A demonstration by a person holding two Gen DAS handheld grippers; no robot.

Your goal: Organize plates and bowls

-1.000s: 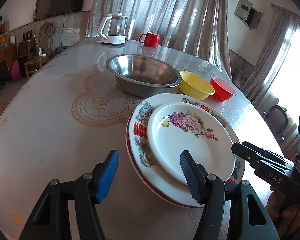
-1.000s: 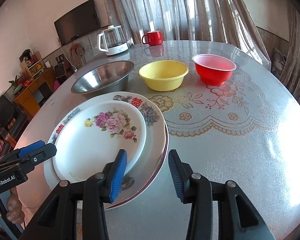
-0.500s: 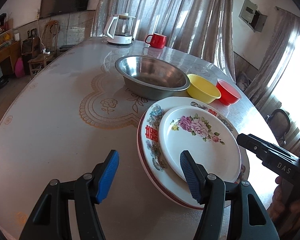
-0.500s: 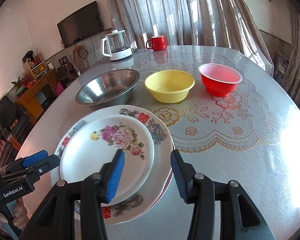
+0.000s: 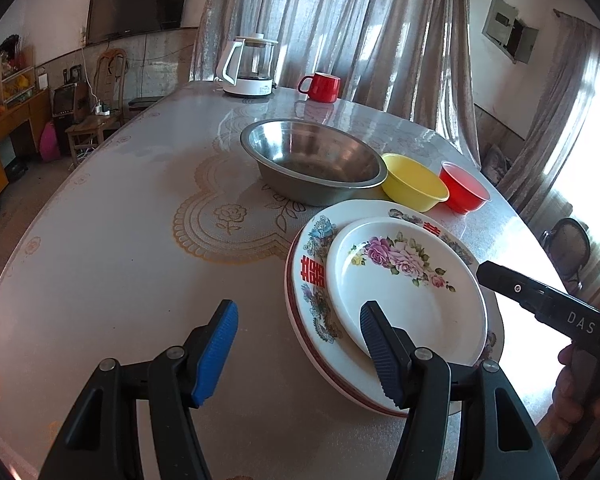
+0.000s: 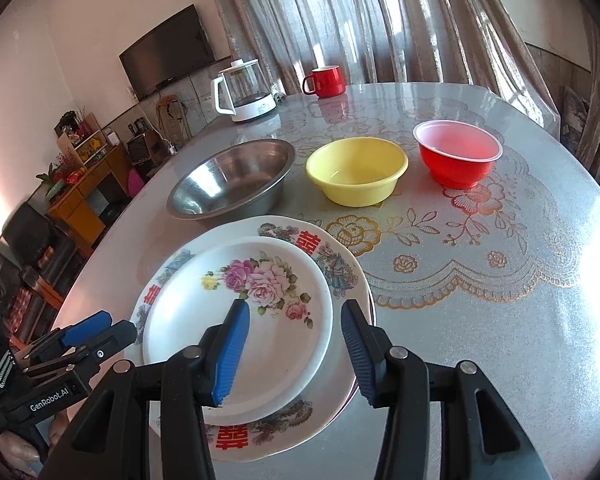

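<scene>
The counter (image 6: 500, 320) carries the steel bowl (image 6: 232, 180) at eleven o'clock, big plate (image 6: 332, 268), and rose plate (image 6: 220, 312) nested on it. Both grippers, left (image 5: 300, 356) and right (image 6: 294, 354), have backed off slightly, jaws open, empty: plates stacked, bowls next.

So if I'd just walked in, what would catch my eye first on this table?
Probably the small rose-painted plate stacked on a larger plate with red characters, at the table's near edge between two open blue-padded grippers. Behind it runs a row of bowls: a steel bowl, a yellow bowl, then a red bowl.
</scene>
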